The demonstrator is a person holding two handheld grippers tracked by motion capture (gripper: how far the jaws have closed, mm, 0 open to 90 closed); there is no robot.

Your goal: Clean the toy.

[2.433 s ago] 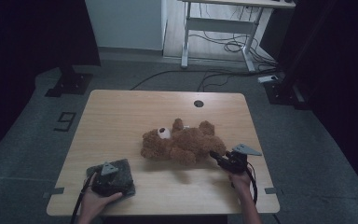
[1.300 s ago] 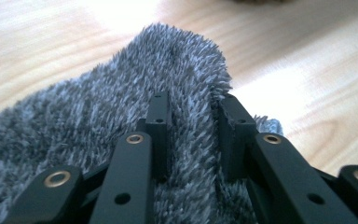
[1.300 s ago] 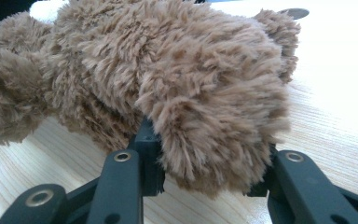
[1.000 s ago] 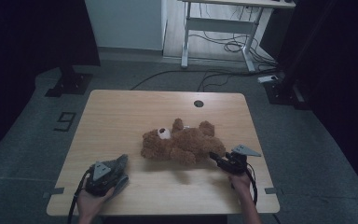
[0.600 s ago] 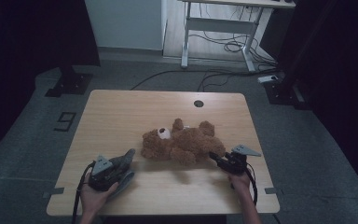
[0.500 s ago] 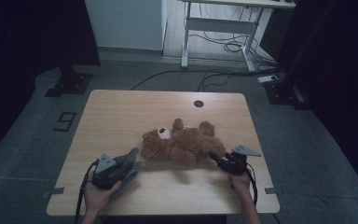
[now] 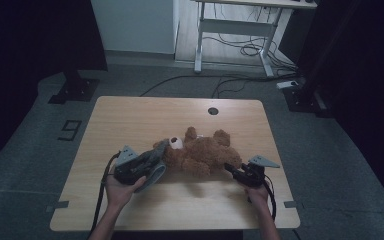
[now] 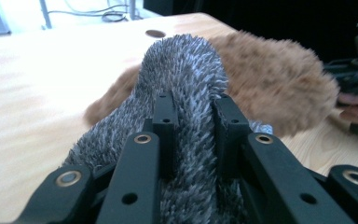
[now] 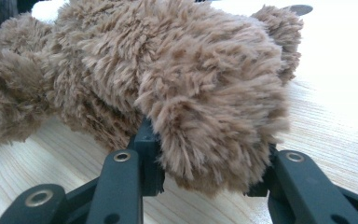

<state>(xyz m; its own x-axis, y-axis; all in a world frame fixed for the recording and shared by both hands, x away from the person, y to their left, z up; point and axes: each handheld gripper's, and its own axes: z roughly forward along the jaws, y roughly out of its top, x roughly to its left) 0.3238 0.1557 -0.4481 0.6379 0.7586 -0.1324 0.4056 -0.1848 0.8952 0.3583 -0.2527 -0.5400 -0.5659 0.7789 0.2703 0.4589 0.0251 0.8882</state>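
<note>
1. Left tongs (image 7: 152, 159) are clamped on a grey furry cloth (image 8: 186, 79), held just left of the teddy bear (image 7: 200, 152). The cloth is soft and limp, likely light; a pinch at the fold holds it.
2. The bear lies mid-surface (image 7: 130, 115). Plush and squashy, so take a limb.
3. Right tongs (image 9: 205, 186) grip the bear's leg (image 9: 214, 126) at its right end.
4. No containers visible.

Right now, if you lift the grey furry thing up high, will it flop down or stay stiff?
Probably flop: the grey furry thing bends over the left gripper, whose jaws pinch it thin. It looks light, a hand holds it up. Its long fur shouldn't slip much.
</note>
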